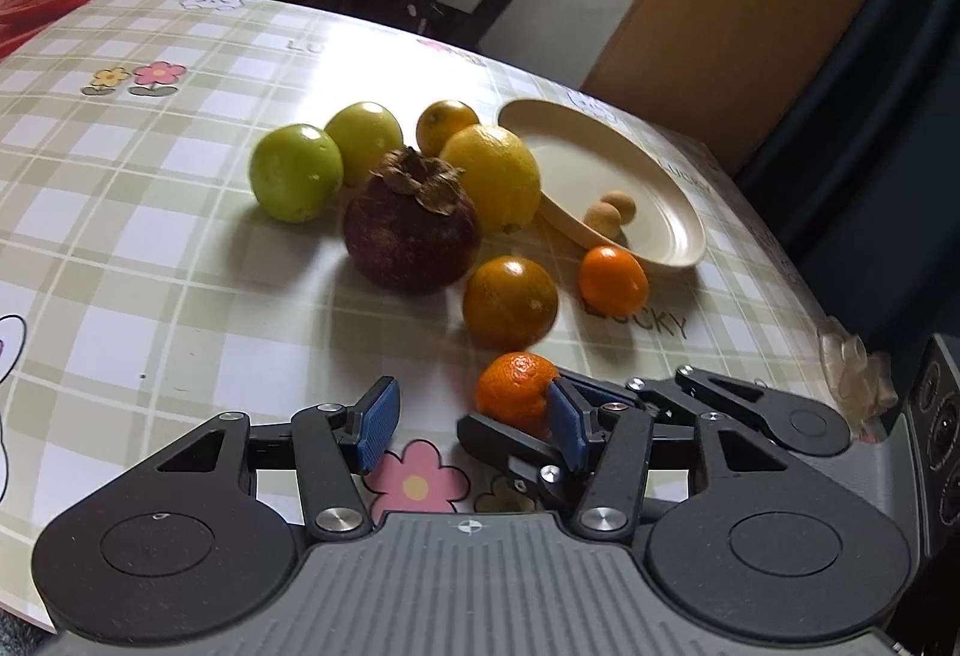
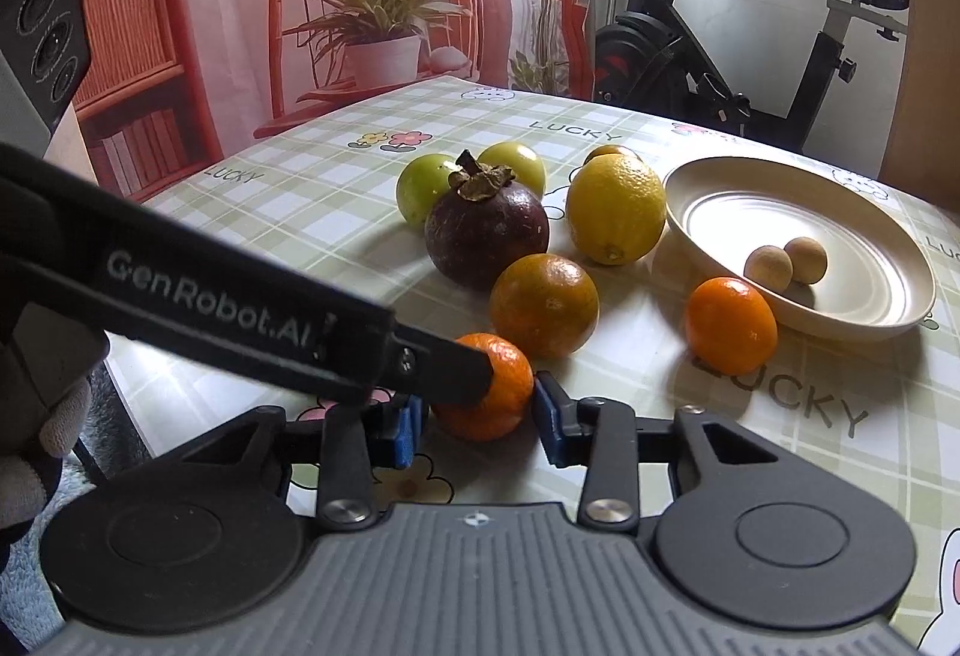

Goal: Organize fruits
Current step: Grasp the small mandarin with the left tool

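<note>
Fruits are seen scattered on the checked tablecloth [image 2: 288, 200] beside the cream plate [image 2: 900, 260], one small mandarin [image 2: 492, 398] bracketed, ungripped, by the spread right gripper [image 2: 478, 419], the left gripper [image 1: 471, 416] likewise spread.

We look from low over the near table [image 1: 120, 248] edge in both views, each along its own gripper's fingers toward the fruit close ahead. Both share the plate [image 1: 672, 188], mangosteen [image 2: 486, 230] and exercise bike [image 2: 690, 50] behind.
</note>
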A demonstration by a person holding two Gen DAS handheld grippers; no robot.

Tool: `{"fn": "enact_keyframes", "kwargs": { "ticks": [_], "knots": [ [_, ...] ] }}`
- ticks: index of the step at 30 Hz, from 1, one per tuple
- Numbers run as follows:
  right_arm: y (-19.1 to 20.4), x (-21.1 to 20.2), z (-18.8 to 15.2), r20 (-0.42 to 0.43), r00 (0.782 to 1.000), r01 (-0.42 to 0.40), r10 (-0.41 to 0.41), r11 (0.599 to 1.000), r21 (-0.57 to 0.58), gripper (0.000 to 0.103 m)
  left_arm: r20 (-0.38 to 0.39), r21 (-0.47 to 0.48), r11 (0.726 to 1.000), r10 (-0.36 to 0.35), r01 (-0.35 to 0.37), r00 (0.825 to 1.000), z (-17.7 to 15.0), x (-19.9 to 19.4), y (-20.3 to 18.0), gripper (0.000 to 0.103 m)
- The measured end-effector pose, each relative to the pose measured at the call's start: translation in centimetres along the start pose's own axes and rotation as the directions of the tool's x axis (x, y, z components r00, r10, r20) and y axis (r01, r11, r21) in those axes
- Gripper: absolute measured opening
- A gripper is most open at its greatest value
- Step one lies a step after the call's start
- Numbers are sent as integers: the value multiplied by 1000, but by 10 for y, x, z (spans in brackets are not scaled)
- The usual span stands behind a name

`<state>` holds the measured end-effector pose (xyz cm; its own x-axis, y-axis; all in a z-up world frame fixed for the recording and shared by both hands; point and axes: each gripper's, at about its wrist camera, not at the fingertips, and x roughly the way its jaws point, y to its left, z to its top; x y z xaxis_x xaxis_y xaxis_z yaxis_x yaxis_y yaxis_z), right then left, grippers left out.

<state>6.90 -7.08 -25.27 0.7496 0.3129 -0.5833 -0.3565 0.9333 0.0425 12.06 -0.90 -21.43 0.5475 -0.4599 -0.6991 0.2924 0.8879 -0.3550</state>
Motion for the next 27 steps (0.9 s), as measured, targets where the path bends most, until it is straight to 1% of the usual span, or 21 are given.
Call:
{"fn": "enact_keyframes", "kwargs": {
  "ticks": [3,10,13,14,16,17,18,22,27],
  "knots": [
    [0,-1,-1,4,1000,-5,5,1000,-1,40,-14,37,999,2,-1,1000,-1,3,-6,57],
    [0,-1,-2,7,1000,-10,10,1000,3,40,-10,38,999,-1,1,1000,-2,7,-7,58],
    [0,-2,-1,3,1000,-11,11,1000,3,40,-5,59,998,14,-14,1000,-2,5,-11,57],
    [0,-2,-1,1,1000,-11,11,1000,3,40,-2,69,998,17,-17,1000,-2,5,-13,55],
    [0,-3,0,-3,1000,-13,13,1000,4,40,6,85,996,10,-10,1000,-1,5,-15,48],
    [0,-4,-1,-4,1000,-14,14,1000,5,40,7,88,996,0,0,1000,-1,5,-16,41],
    [0,-4,-1,-4,1000,-14,14,1000,7,41,6,92,996,-10,9,1000,-2,4,-16,38],
    [0,-5,0,-5,1000,-14,14,1000,7,41,3,87,996,-24,23,1000,-2,4,-15,34],
    [-1,-7,1,-11,1000,-27,27,1000,15,38,4,93,995,-23,22,1000,-2,1,-16,34]
  ]
}}
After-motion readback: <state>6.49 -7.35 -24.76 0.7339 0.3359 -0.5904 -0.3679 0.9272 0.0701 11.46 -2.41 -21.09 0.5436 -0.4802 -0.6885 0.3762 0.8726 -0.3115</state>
